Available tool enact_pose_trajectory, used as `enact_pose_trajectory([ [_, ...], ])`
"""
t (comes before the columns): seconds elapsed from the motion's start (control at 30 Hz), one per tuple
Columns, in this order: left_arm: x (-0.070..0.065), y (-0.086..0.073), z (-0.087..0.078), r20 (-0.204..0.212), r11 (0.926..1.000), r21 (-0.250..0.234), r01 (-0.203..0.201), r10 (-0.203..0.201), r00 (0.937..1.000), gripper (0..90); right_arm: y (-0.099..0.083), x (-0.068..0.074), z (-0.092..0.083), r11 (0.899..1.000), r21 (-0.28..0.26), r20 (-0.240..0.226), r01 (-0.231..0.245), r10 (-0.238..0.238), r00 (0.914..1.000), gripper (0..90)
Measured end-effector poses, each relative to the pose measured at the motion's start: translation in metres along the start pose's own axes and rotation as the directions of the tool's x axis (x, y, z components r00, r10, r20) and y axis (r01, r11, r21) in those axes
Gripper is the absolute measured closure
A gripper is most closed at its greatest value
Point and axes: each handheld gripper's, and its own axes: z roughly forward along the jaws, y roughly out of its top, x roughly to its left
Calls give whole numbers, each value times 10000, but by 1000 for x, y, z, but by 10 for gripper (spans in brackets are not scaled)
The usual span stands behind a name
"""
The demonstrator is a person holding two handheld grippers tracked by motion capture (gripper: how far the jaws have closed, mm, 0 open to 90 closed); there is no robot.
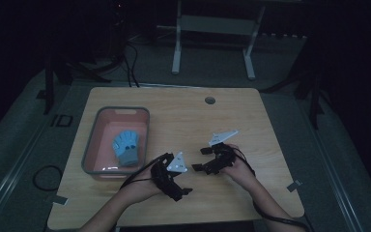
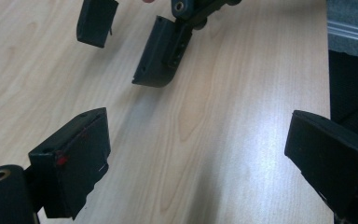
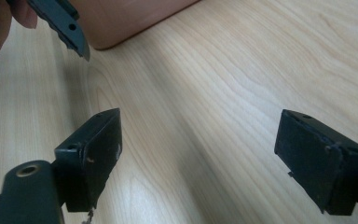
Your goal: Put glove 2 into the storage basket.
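A blue glove-shaped item [image 1: 126, 147] lies inside a pink basin [image 1: 107, 116] with a grey rim at the table's left. My left gripper [image 1: 178, 182] is held just right of the basin, near the front edge. It is open, with bare wood between its jaws [image 2: 200, 154]. My right gripper [image 1: 202, 159] hovers a little farther right, pointing left toward the other one. It is also open over bare table [image 3: 207, 156]. The two grippers face each other closely and neither holds anything. The right gripper's fingers [image 2: 161, 51] appear at the top of the left gripper view.
The wooden table [image 1: 251, 125] has a round cable hole [image 1: 210, 100] at the back. A white metal frame [image 1: 212, 29] stands on the floor behind it. A cable loop [image 1: 46, 176] lies on the floor at the left. A corner of the basin [image 3: 121, 18] is close to the right gripper.
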Motion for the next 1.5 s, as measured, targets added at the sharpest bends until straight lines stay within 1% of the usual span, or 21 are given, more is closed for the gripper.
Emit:
enact_pose_trajectory([
  [0.1, -2, -2, 5, 217, 10000, -74, 13, -12, 9998, 74, -7, -1, -2, 10000, -65, -77, -34, 33, 10000, 149],
  [0.2, -4, -4, 11, 331, 9999, -136, 60, -55, 9994, 74, -14, -2, -3, 10000, -58, 9, -52, 52, 10000, 146],
  [0.27, -6, -5, 15, 353, 9999, -138, -24, 29, 9994, 74, -19, -3, -3, 9999, -61, 36, -148, 148, 9999, 146],
  [0.4, -8, -8, 25, 533, 9999, -107, 3, 2, 9986, 74, -28, -4, -2, 9998, 164, 347, -73, 67, 9994, 143],
  [0.5, -9, -10, 32, 623, 10000, -53, -35, 38, 9981, 74, -33, -6, -3, 9999, 96, 353, -113, 110, 9993, 142],
  [0.53, -10, -11, 34, 634, 10000, -57, 13, -9, 9980, 74, -35, -6, -4, 9999, -1, 360, -102, 102, 9993, 142],
  [0.57, -10, -11, 34, 634, 10000, -57, 13, -9, 9980, 74, -35, -6, -4, 9999, -1, 360, -102, 102, 9993, 142],
  [0.63, -11, -13, 39, 721, 10000, -82, 20, -14, 9974, 74, -39, -6, -7, 9997, -213, 327, -117, 124, 9994, 144],
  [0.67, -11, -14, 40, 712, 10000, -6, -53, 53, 9974, 74, -40, -6, -8, 9997, -225, 356, -112, 120, 9993, 143],
  [0.73, -12, -15, 43, 767, 10000, 18, -62, 60, 9970, 74, -44, -6, -9, 9997, -245, 402, -48, 58, 9992, 143],
  [0.8, -12, -17, 46, 878, 10000, 54, -44, 39, 9961, 73, -48, -6, -9, 9998, -206, 466, -81, 91, 9989, 143],
  [0.83, -12, -17, 47, 876, 9999, 98, -68, 60, 9961, 74, -50, -6, -10, 9998, -189, 477, -103, 112, 9988, 143],
  [0.97, -12, -20, 50, 873, 10000, 21, -90, 88, 9961, 74, -56, -5, -14, 9993, -311, 453, -223, 237, 9987, 143],
  [1.03, -14, -22, 53, 850, 9999, 88, -112, 104, 9963, 74, -60, -5, -16, 9991, -330, 508, -261, 278, 9983, 143],
  [1.13, -14, -24, 55, 908, 10000, 38, 8, -11, 9959, 74, -64, -4, -20, 9987, -383, 555, -349, 370, 9978, 143],
  [1.17, -14, -25, 56, 899, 10000, 45, -27, 23, 9960, 74, -66, -3, -22, 9985, -409, 539, -376, 398, 9978, 143],
  [1.3, -15, -27, 57, 866, 9999, 131, -96, 84, 9962, 74, -72, -2, -27, 9989, -339, 726, -333, 357, 9967, 143],
  [1.33, -15, -27, 57, 851, 9999, 117, -62, 52, 9964, 74, -74, -2, -28, 9988, -341, 767, -350, 376, 9963, 143],
  [1.4, -16, -27, 56, 867, 9999, -82, 118, -111, 9962, 73, -76, -3, -30, 9982, -401, 799, -445, 476, 9957, 143],
  [1.5, -18, -27, 56, 767, 9999, -116, -16, 25, 9970, 74, -78, -3, -33, 9978, -469, 842, -470, 509, 9951, 143],
])
